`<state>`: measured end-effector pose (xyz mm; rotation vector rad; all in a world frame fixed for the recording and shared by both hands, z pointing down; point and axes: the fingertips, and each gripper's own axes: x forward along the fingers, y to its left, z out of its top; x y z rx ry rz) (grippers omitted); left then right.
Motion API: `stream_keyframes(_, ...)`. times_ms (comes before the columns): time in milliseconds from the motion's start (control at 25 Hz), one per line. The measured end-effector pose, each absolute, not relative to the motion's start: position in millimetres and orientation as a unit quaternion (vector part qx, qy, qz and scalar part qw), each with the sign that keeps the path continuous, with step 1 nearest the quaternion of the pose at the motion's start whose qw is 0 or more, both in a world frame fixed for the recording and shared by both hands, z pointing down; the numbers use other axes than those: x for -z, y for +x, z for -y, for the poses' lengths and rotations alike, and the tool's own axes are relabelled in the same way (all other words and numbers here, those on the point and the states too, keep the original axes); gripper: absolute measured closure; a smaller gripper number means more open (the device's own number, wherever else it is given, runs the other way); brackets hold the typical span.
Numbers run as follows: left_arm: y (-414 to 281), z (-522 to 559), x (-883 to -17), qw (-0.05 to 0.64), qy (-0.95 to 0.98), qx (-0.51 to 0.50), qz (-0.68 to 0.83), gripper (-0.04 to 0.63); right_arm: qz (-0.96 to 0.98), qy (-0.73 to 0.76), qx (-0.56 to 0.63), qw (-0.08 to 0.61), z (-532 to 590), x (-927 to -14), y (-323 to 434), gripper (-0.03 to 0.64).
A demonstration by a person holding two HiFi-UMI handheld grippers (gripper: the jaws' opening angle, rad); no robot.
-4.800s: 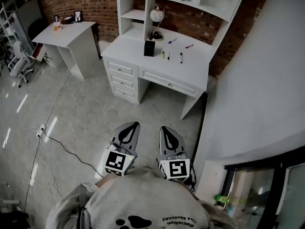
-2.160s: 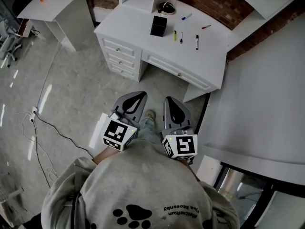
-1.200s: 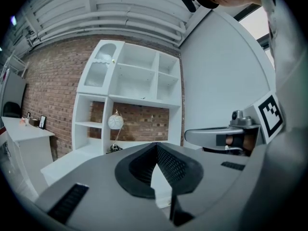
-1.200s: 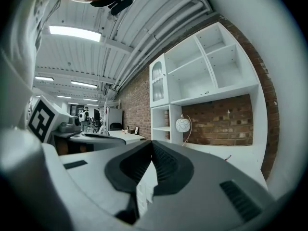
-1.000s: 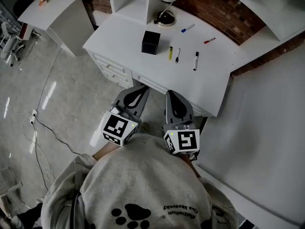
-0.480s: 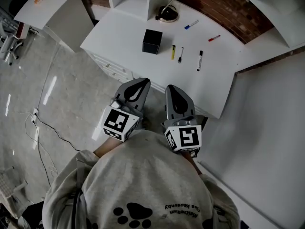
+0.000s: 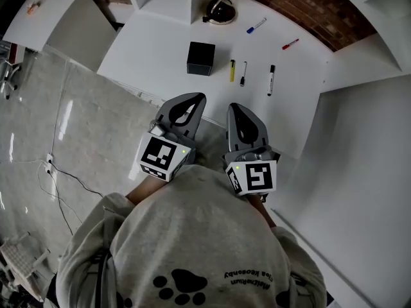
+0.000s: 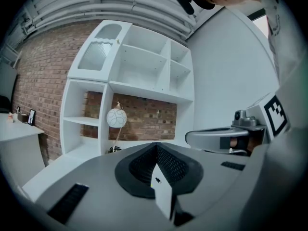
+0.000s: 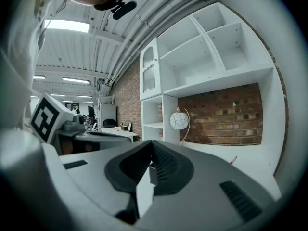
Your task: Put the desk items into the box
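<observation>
My left claw [image 7: 194, 100] and right claw [image 7: 235, 110] were clenched, empty; unopened, I judged they could knock the black marker [image 7: 270, 80] off the bench [image 7: 154, 47].

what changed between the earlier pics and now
The person walked up to the white desk; the left gripper and right gripper, earlier over the floor, now show over its front edge. Nothing was picked up: both stay shut and empty. Black box, yellow marker and pens lie as before.

Left claw [image 8: 156, 148] closed (empty) before white shelves [image 8: 144, 76].
</observation>
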<state>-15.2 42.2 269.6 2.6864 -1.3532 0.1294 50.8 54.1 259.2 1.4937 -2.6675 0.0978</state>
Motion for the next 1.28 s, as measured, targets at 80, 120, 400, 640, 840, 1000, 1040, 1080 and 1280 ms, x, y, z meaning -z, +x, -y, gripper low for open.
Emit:
stream_keyframes(80,-14.8,-29.6,-269.9,0.064,0.895,-0.042,0.439,0.591,0.868,0.494,-0.028,0.043,-42.7,-259.2,49.8,0.600)
stream_keyframes(120,-14.8,-23.5,-269.6,0.062,0.898,-0.041,0.434,0.591,0.866,0.497,-0.028,0.044,-37.2,-259.8,49.1,0.600)
stream_keyframes(400,-9.6,9.9,-281.8,0.065,0.915,-0.046,0.395,0.591,0.850,0.522,-0.042,0.057,-6.0,-275.6,49.1,0.600)
stream_keyframes(640,-7.0,18.4,-296.3,0.074,0.921,-0.053,0.378,0.591,0.846,0.526,-0.051,0.070,3.1,-289.6,45.3,0.600)
stream_keyframes(840,-3.8,23.6,-310.2,0.079,0.920,-0.065,0.378,0.591,0.842,0.528,-0.063,0.087,11.1,-306.5,47.0,0.600)
stream_keyframes(1000,1.4,31.4,-329.8,0.085,0.919,-0.076,0.377,0.591,0.840,0.530,-0.071,0.095,23.8,-321.5,52.3,0.600)
stream_keyframes(1040,3.5,33.1,-336.3,0.086,0.920,-0.080,0.375,0.591,0.839,0.530,-0.071,0.097,28.0,-325.6,53.9,0.600)
stream_keyframes(1080,5.4,34.5,-343.1,0.089,0.920,-0.083,0.373,0.591,0.839,0.530,-0.070,0.101,32.2,-330.3,55.4,0.600)
stream_keyframes(1280,8.3,43.6,-371.8,0.106,0.916,-0.086,0.378,0.591,0.842,0.519,-0.068,0.126,48.3,-360.7,59.5,0.600)
